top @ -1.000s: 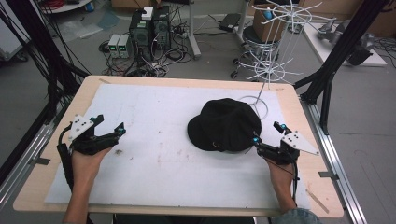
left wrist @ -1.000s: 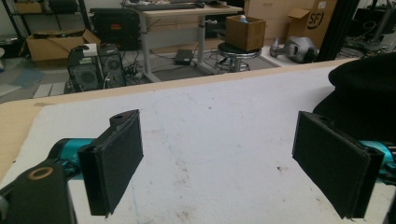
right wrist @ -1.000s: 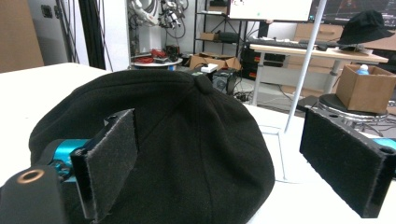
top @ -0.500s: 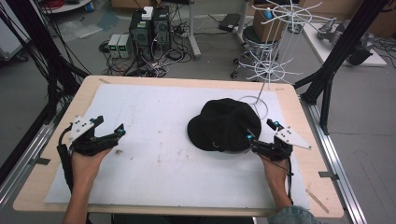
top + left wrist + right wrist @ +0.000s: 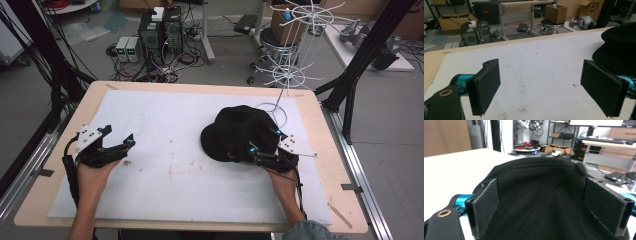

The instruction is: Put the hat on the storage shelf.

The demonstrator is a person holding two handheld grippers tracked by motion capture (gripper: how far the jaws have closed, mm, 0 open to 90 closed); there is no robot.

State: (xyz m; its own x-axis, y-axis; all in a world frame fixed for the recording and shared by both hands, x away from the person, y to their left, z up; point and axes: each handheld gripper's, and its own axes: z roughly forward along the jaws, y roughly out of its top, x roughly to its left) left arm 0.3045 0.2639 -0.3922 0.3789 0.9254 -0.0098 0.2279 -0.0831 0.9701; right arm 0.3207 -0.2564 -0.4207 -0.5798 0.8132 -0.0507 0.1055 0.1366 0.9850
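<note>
A black hat [image 5: 241, 132] lies crown-up on the right half of a white mat [image 5: 180, 165] that covers a wooden table [image 5: 47, 190]. It looks soft and slightly slumped, with its brim spread flat on the mat. A small metal ring shows at its near edge.

The right gripper [image 5: 263, 151] sits at the hat's near right edge, touching or almost touching the brim. Its jaws stand wide apart and hold nothing. In the right gripper view, the two black padded jaws frame the dark fabric, one on each side, with the hat [image 5: 541, 202] rising between them. This placement suggests the person is lining up to pinch the brim or crown, though no grip has been made yet.

The left gripper [image 5: 116, 141] rests well apart from the hat, on the left side of the mat, held low in the person's left hand [image 5: 95, 172]. Its jaws are also spread wide and empty. In the left gripper view they point across bare, lightly stained mat, with the hat [image 5: 619, 50] at the far right edge. It appears to be waiting out of the way.

Just beyond the hat, a white wire rack [image 5: 295, 55] with thin spokes stands at the table's far right. Judging by its shape, it may serve for hanging hats.
</note>
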